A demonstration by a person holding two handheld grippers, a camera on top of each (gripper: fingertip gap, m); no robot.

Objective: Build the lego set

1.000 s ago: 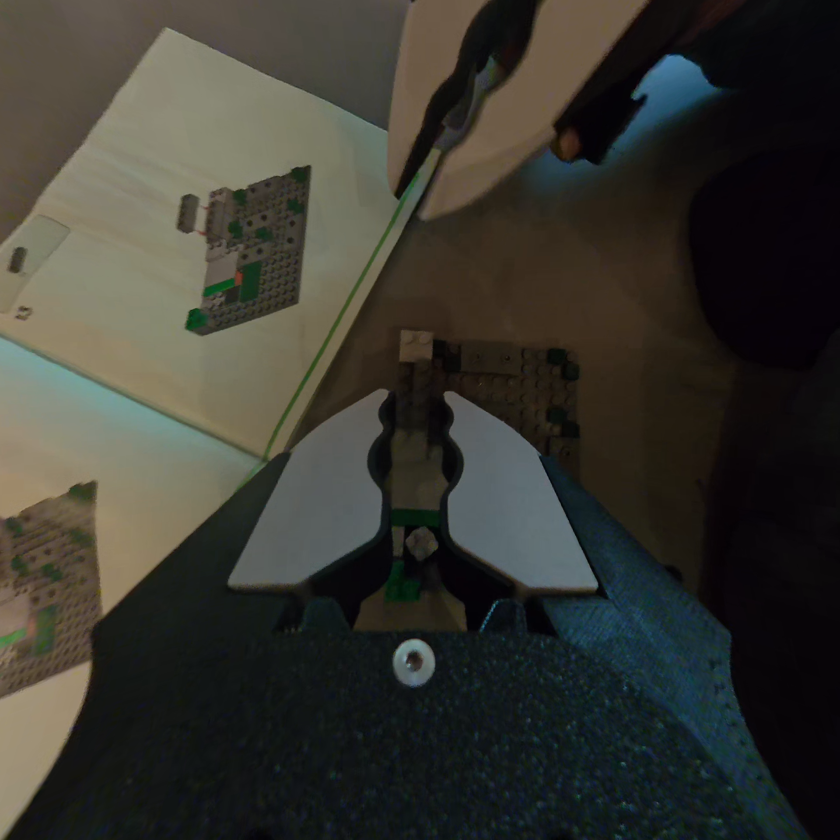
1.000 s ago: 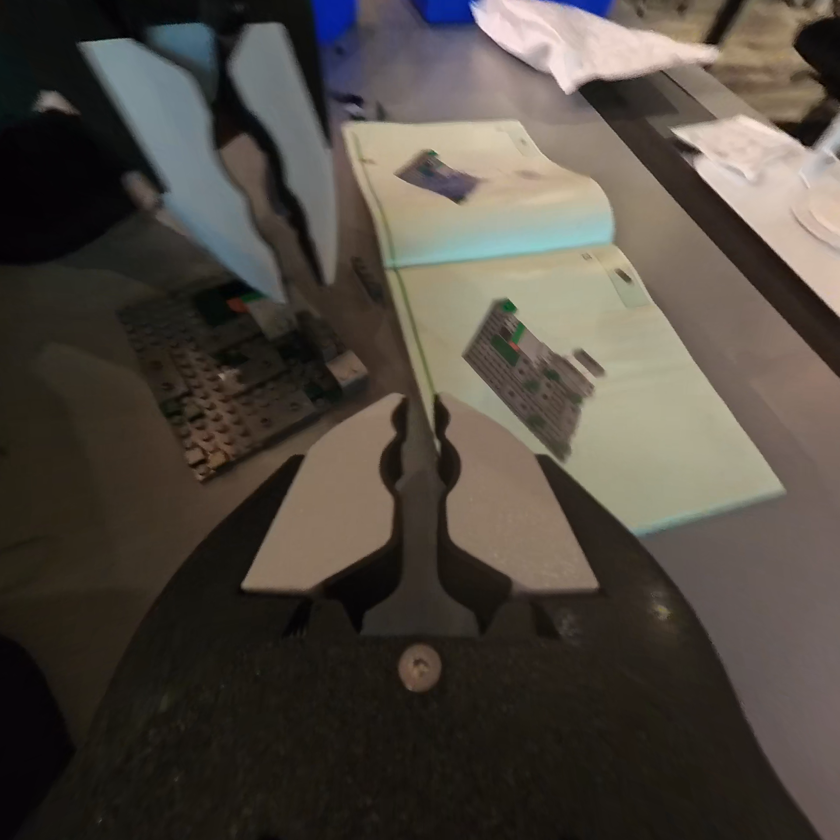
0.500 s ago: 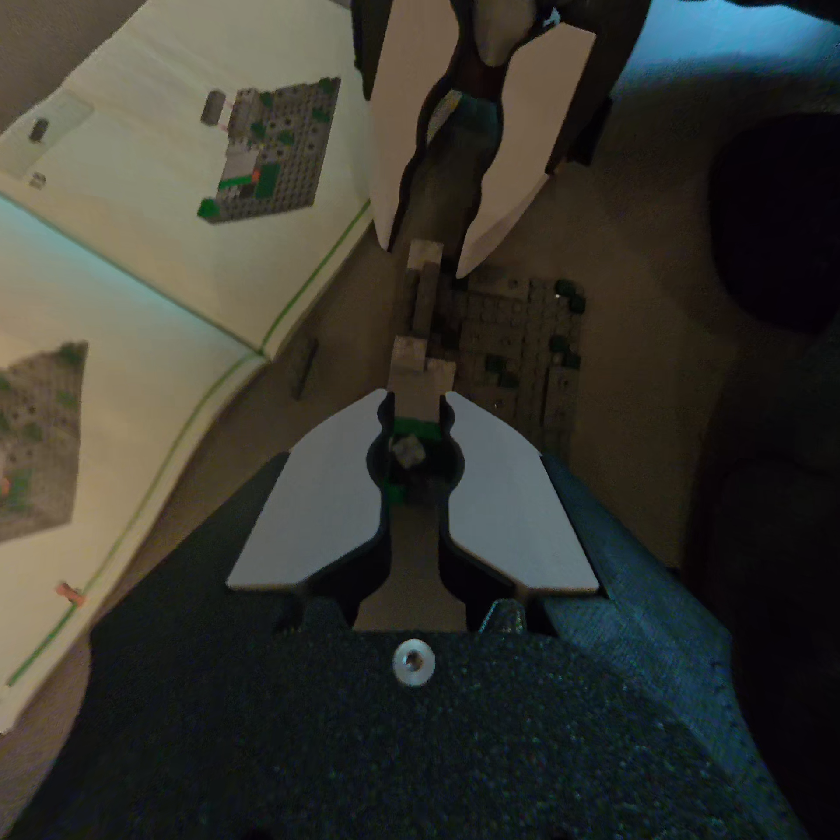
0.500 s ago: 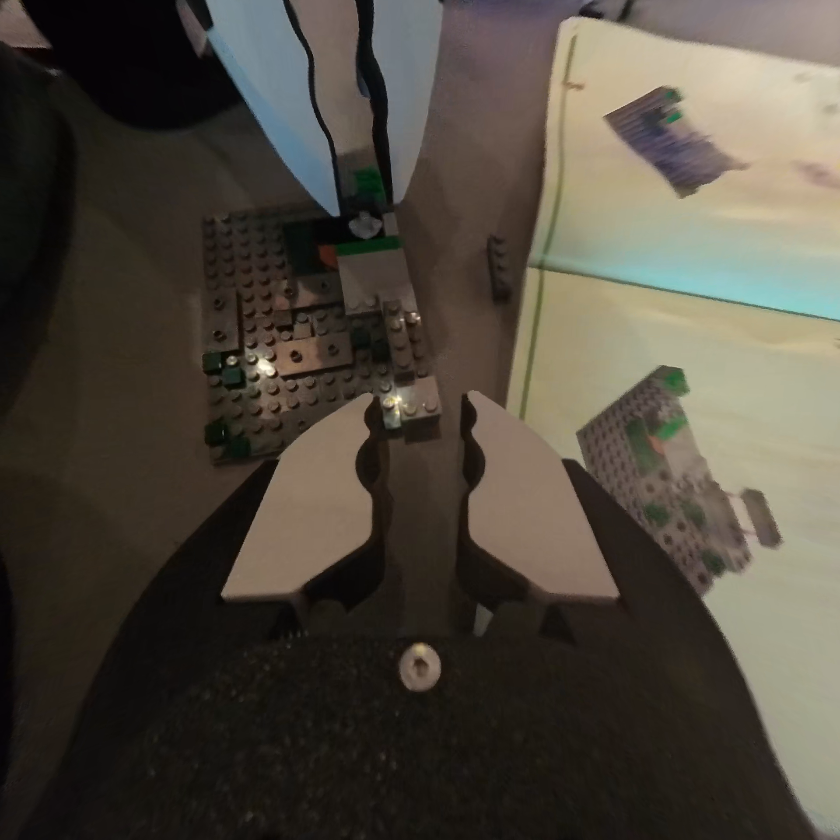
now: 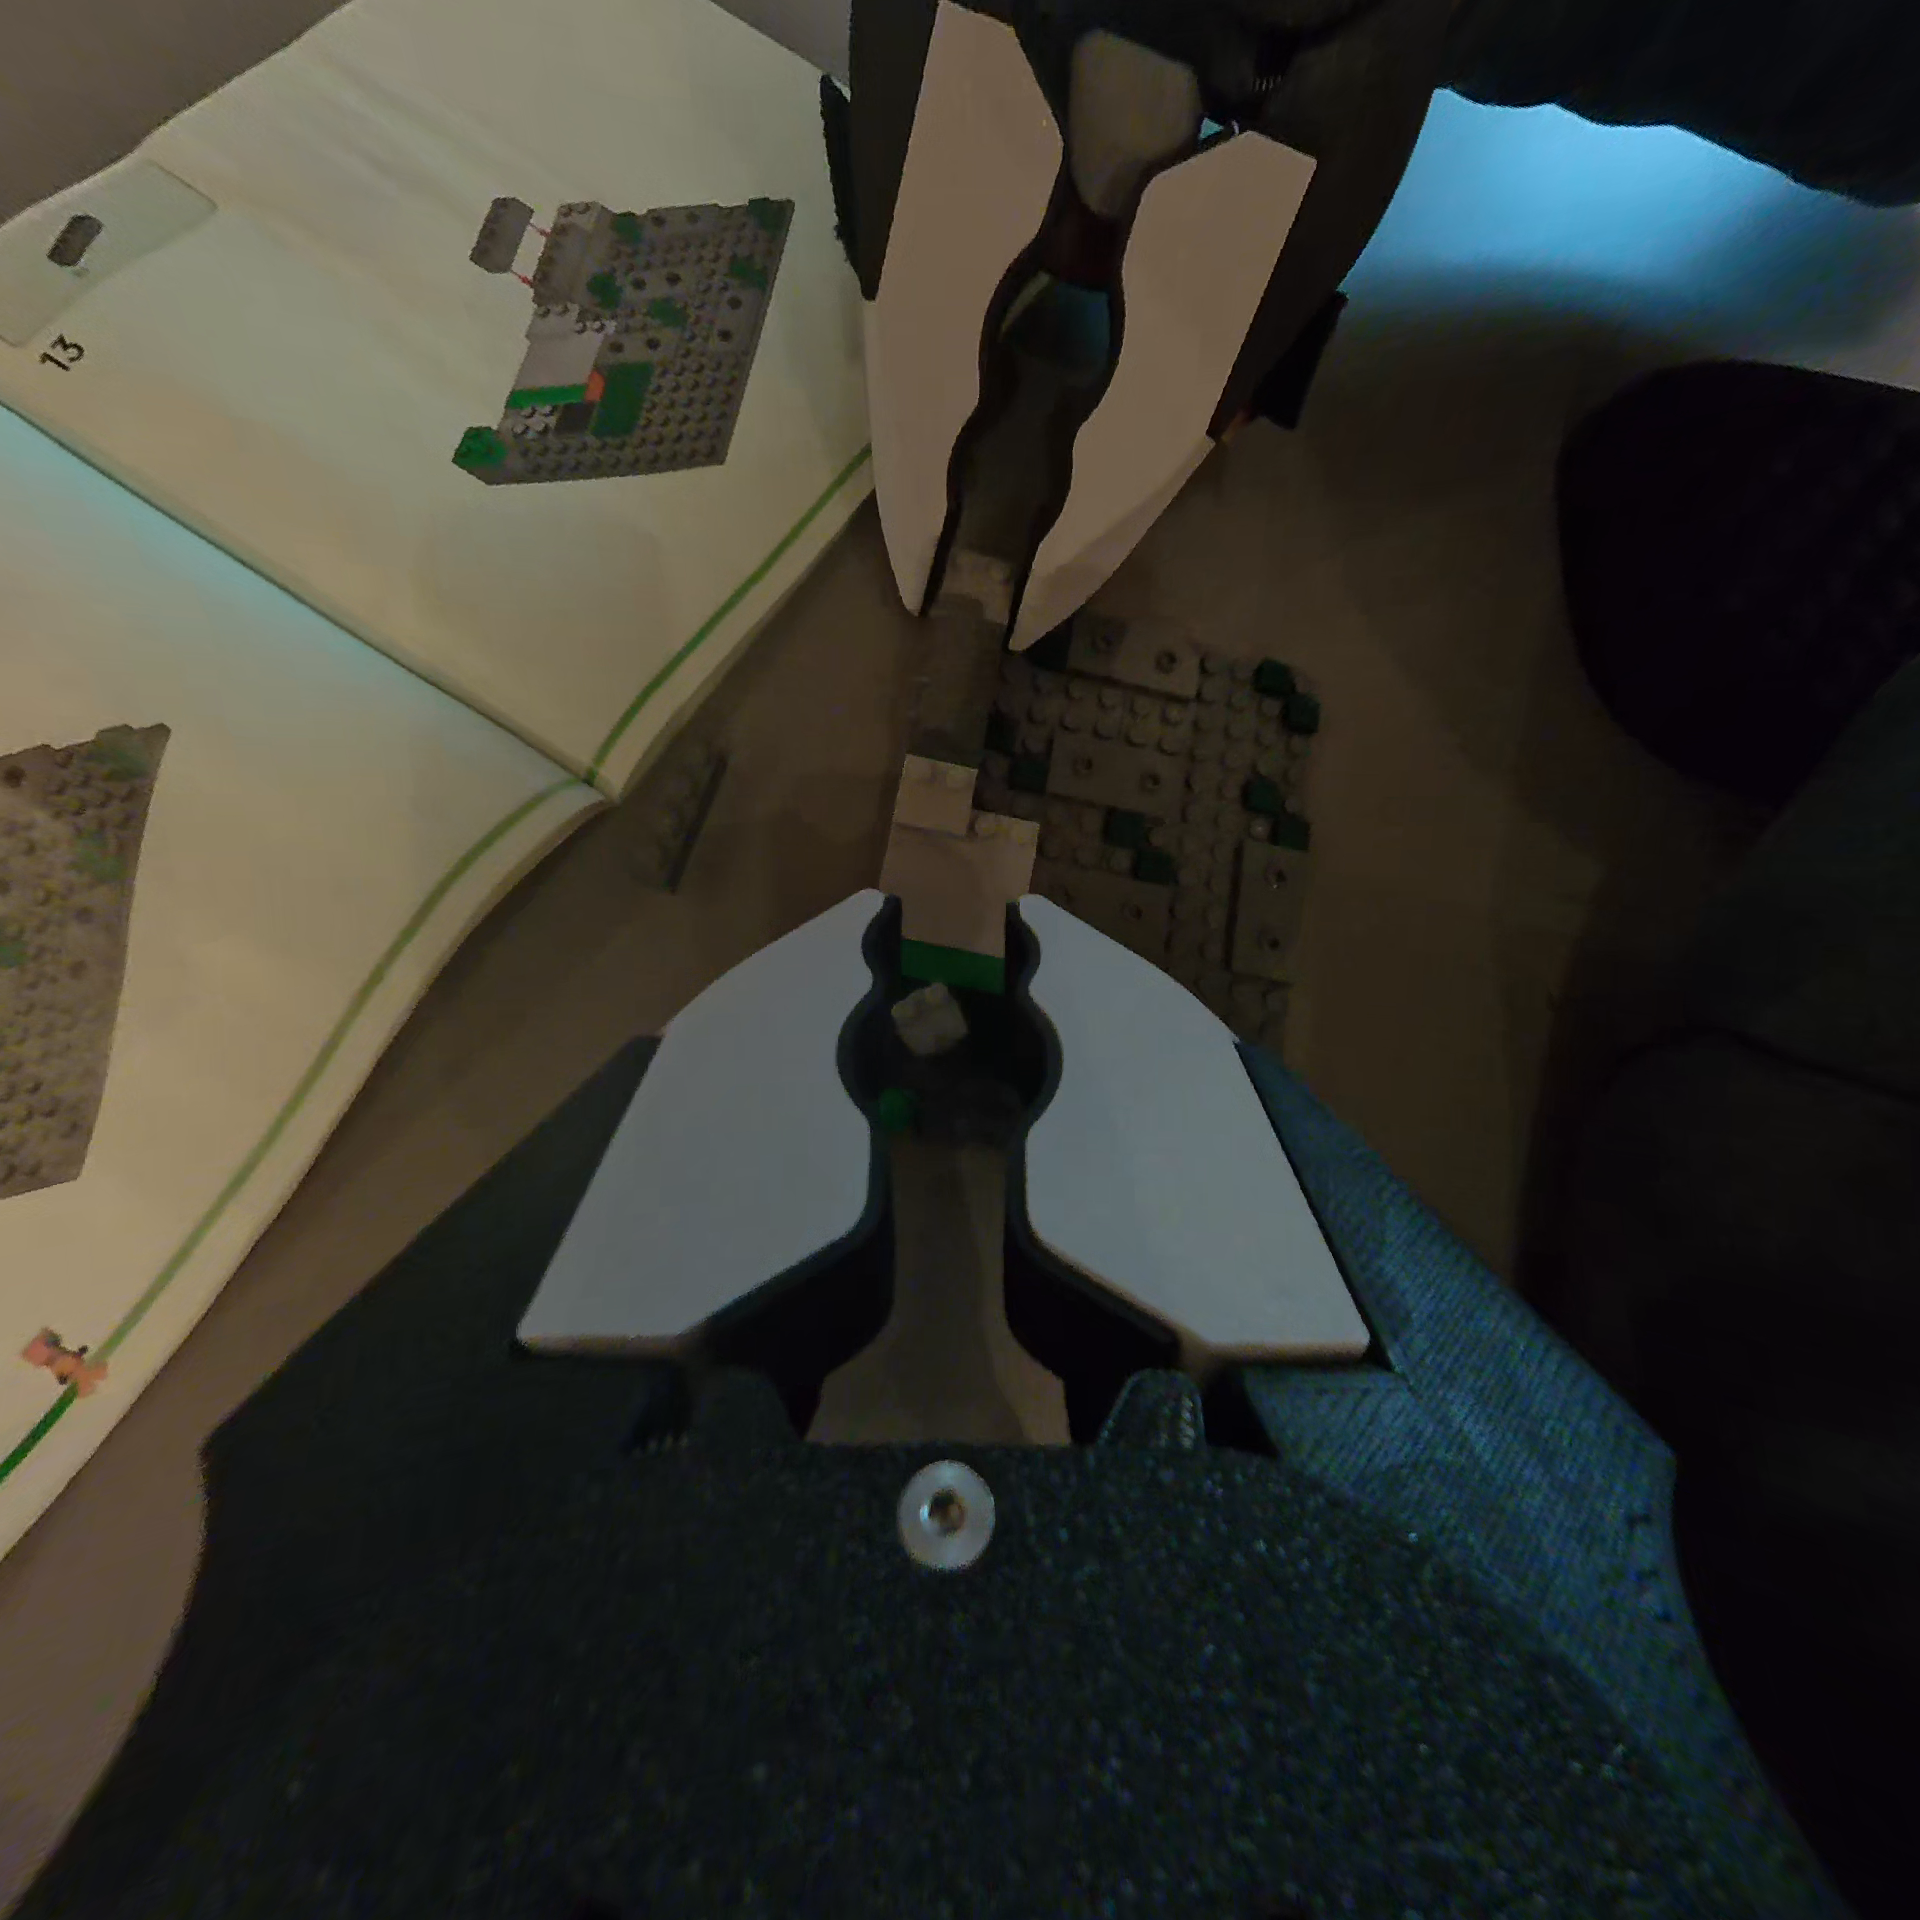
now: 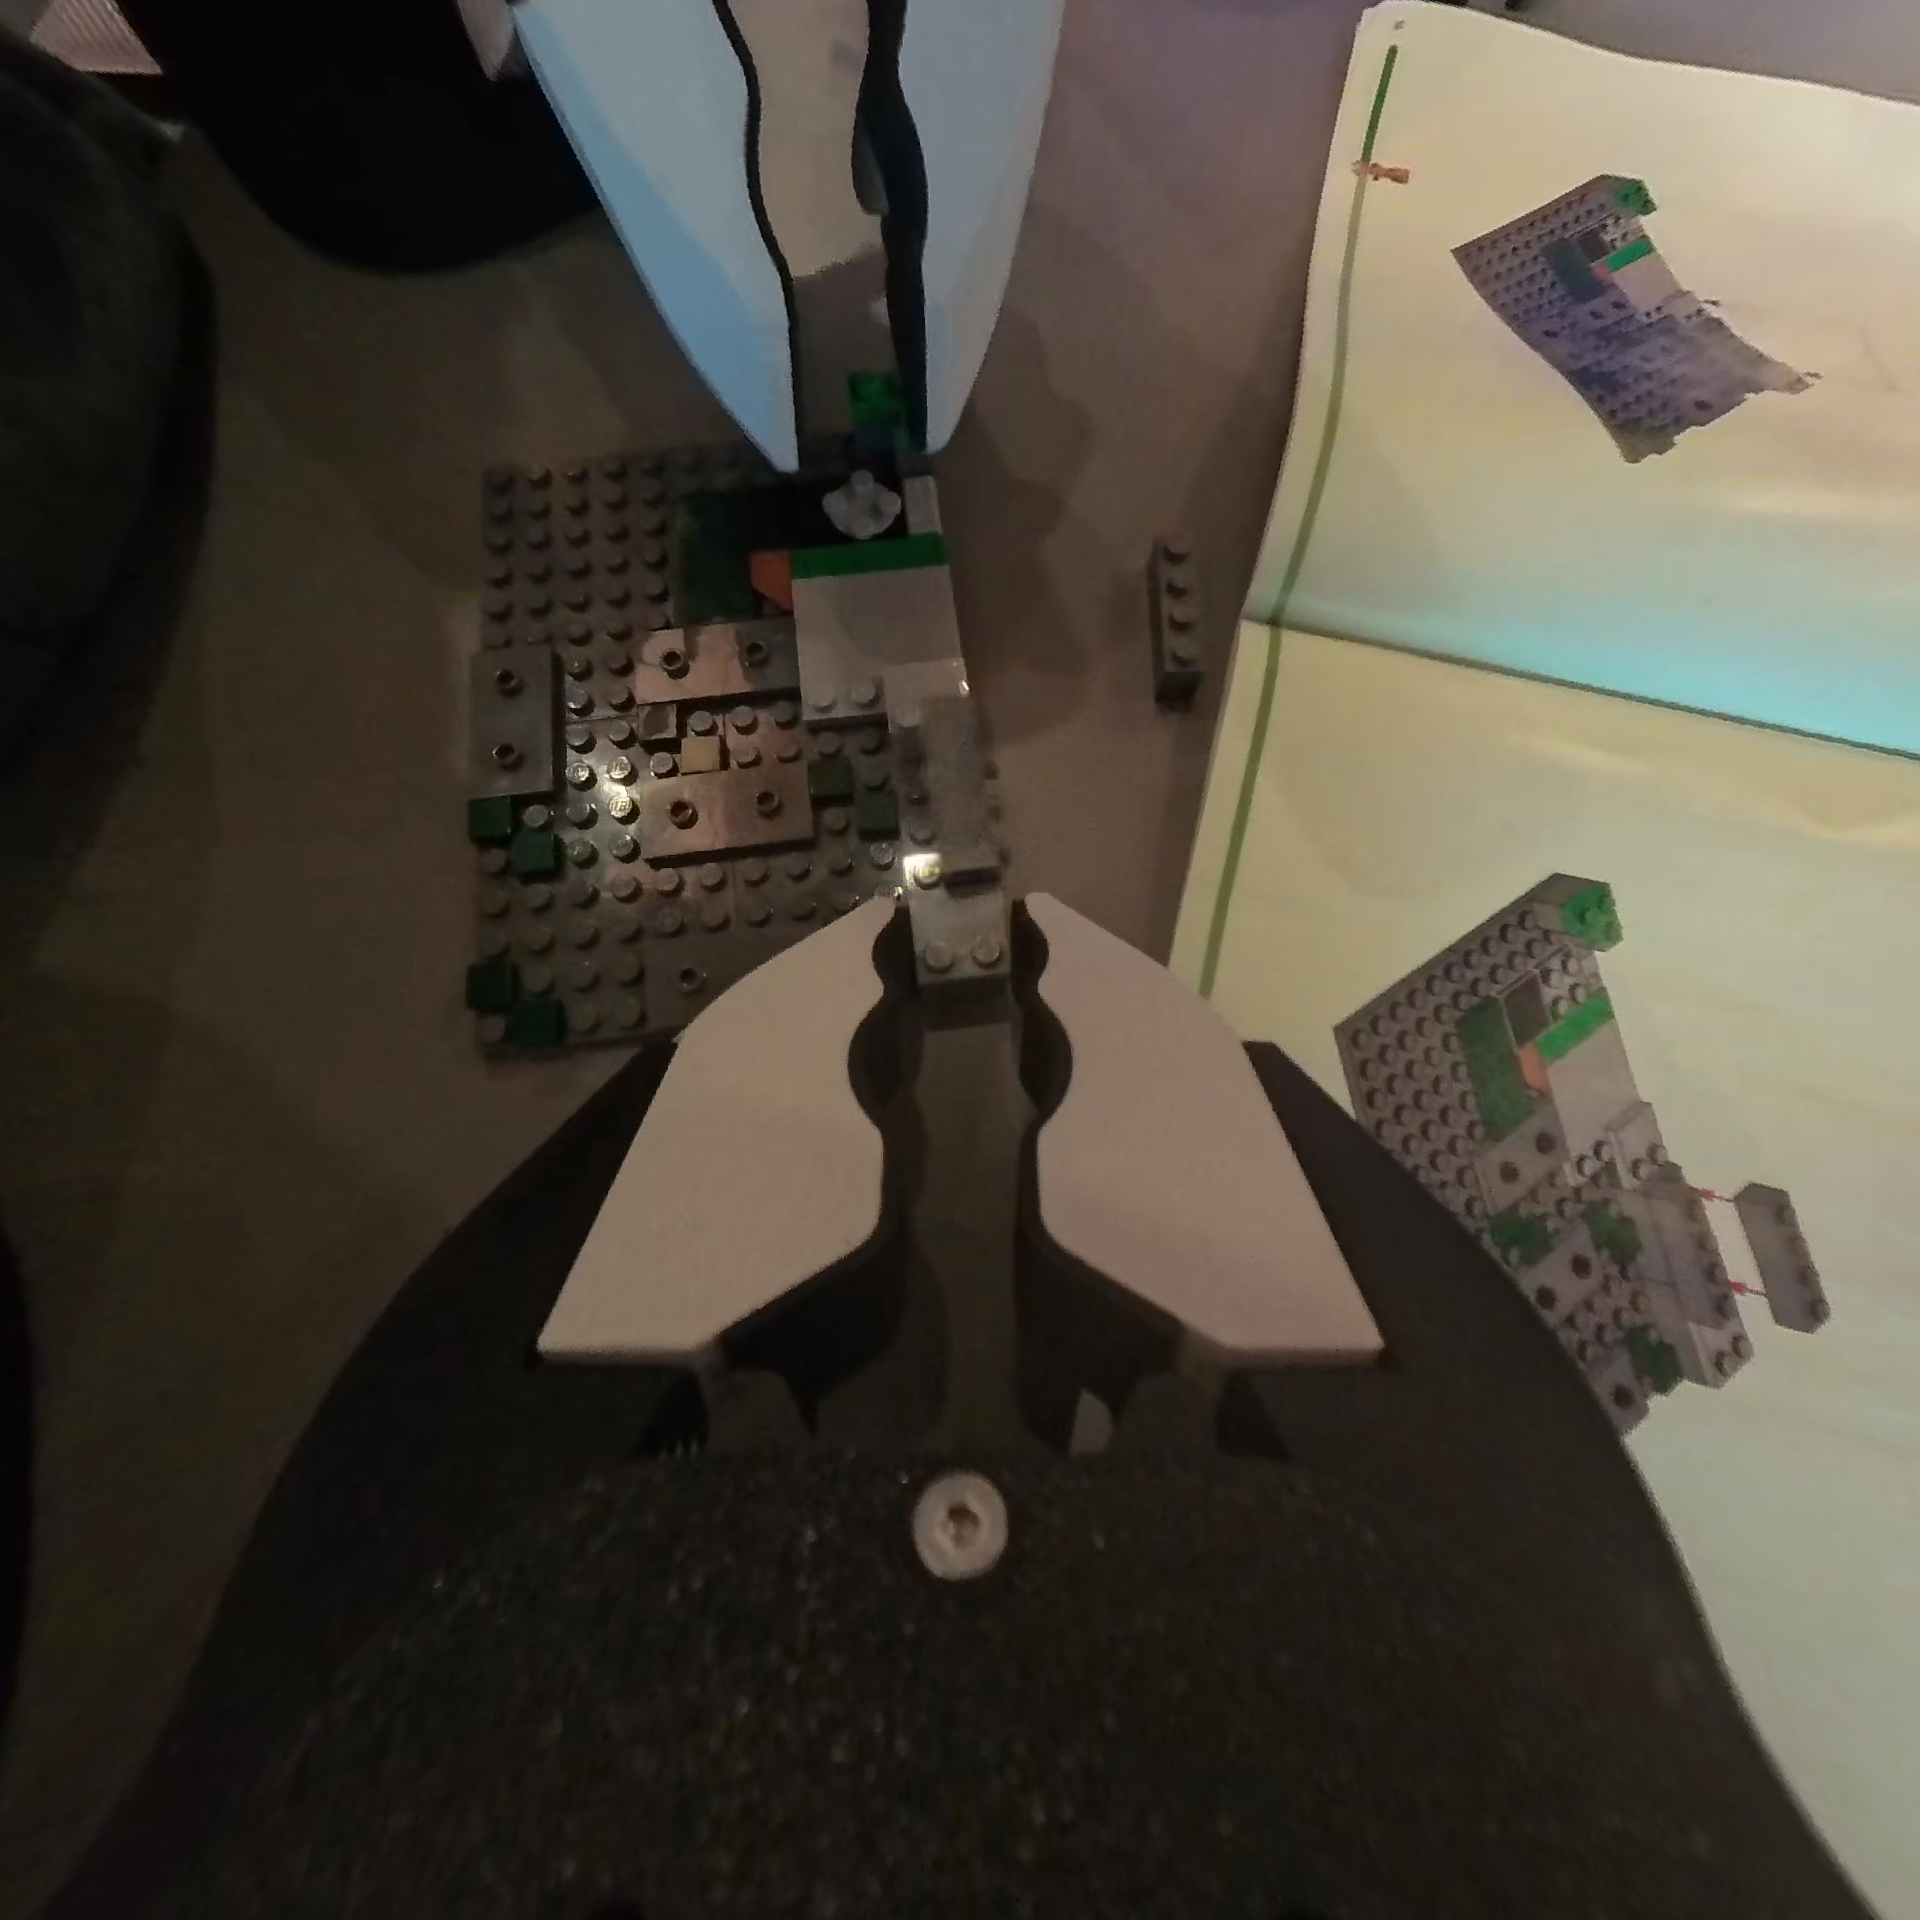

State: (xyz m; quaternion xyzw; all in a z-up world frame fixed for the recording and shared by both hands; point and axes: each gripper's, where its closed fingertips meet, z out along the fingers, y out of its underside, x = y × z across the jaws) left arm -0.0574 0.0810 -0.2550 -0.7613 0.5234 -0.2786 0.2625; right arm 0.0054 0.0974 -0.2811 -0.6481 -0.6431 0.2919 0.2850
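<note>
The dark grey lego baseplate point(image 6: 582, 935) lies on the table and carries grey plates, dark green bits, a green strip and a clear round piece point(image 6: 858, 506). It also shows in the left wrist view point(image 5: 1164, 748). My right gripper point(image 6: 961, 914) is closed around a light grey two-stud brick point(image 6: 961, 951) at the build's near right corner. The same brick shows between its tips in the left wrist view point(image 5: 977, 577). My left gripper point(image 5: 948, 914) reaches in from the opposite side, jaws a narrow gap apart, tips over the green strip point(image 5: 951, 961). I see nothing gripped in it.
An open instruction booklet point(image 6: 1558, 727) lies right of the build and shows in the left wrist view point(image 5: 416, 540). A loose dark grey four-stud brick point(image 6: 1174, 623) lies between booklet and build. A dark round object point(image 5: 1766, 582) sits beyond the plate. Tip to tip, the grippers are about 8 centimetres apart.
My right gripper swung from over the booklet to the build's corner, opened a little, then narrowed around the light grey brick. My left gripper drew back slightly along the build, its gap unchanged.
</note>
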